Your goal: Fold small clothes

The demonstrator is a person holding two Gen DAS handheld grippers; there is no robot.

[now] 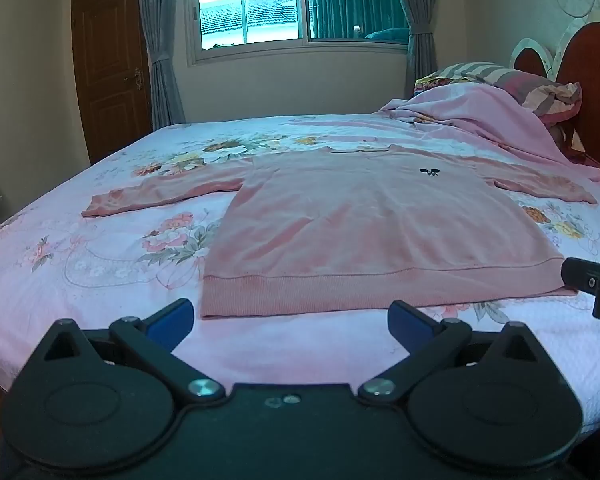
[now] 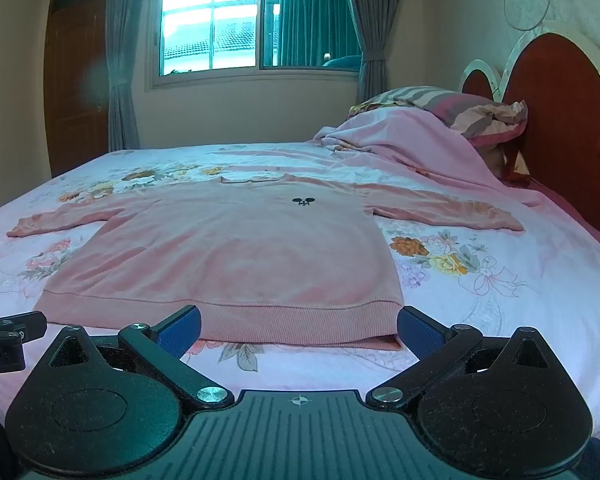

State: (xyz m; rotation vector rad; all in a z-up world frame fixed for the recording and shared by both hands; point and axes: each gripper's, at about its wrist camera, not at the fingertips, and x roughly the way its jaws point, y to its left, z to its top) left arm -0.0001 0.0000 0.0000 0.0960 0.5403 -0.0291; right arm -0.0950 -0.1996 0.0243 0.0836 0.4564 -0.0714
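Pink long-sleeved sweater point(image 1: 352, 224) lying flat and face up on a bed point(image 1: 100, 264), its ribbed hem nearest the cameras and its neckline toward the far window point(image 1: 260, 4). Both sleeves are spread out to the sides, and a small dark emblem point(image 1: 429, 171) sits on the chest. The bed is covered with a pink floral sheet.

From the left wrist view, the left gripper point(image 1: 292, 320) hangs just short of the hem, near the sweater's left corner — its blue-padded fingers point(image 1: 172, 320) are spread wide apart and hold nothing. The black tip of the other tool shows at the right edge of this view, close to the hem's right corner.

From the right wrist view, the right gripper point(image 2: 299, 330) sits low over the sheet just in front of the hem, toward the sweater's right corner. Its fingers point(image 2: 418, 334) are also spread wide with nothing between them; whether they touch the cloth is unclear.

At the head of the bed, to the right, a rumpled pink blanket point(image 2: 400, 140) lies heaped against a striped pillow point(image 2: 452, 108) and a dark red rounded headboard point(image 2: 560, 120). Grey curtains point(image 1: 160, 40) frame the window, and a brown wooden door point(image 1: 108, 60) stands at the left.
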